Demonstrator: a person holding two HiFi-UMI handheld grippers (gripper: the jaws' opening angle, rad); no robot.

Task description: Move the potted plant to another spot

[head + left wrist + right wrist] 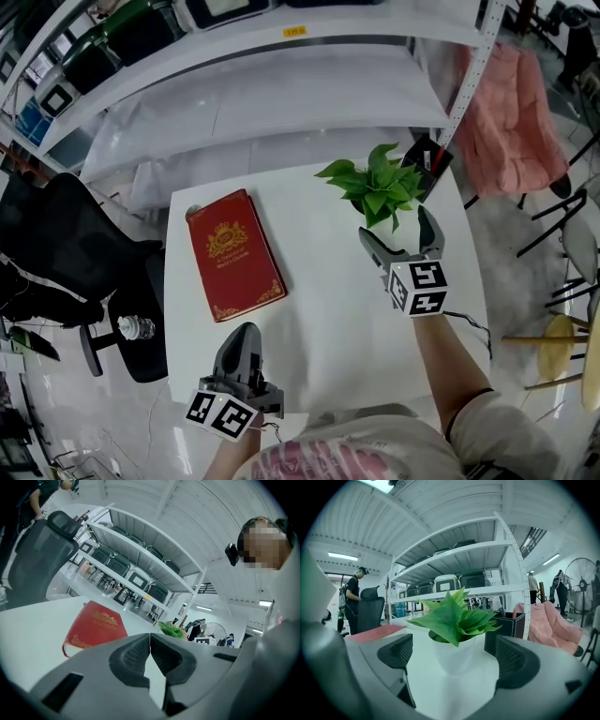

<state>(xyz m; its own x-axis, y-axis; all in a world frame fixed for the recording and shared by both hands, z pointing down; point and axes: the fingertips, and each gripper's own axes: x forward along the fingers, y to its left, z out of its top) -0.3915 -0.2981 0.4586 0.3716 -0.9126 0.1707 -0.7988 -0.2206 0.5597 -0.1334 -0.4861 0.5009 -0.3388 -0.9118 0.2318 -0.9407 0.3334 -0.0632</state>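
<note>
A small potted plant point(375, 187) with green leaves in a white pot point(453, 655) stands near the back right of the white table point(328, 309). My right gripper point(401, 236) is open just in front of it, jaws spread either side of the pot's line, not touching it. In the right gripper view the plant point(454, 616) sits centred between the two pads. My left gripper point(241, 347) rests low at the table's front left, shut and holding nothing; its pads point(150, 656) meet in the left gripper view.
A red book point(232, 253) lies on the table's left half. A black pen holder point(427, 167) stands right behind the plant. White shelving point(281, 84) runs along the back. A black office chair point(66, 253) is to the left, pink cloth point(511, 122) to the right.
</note>
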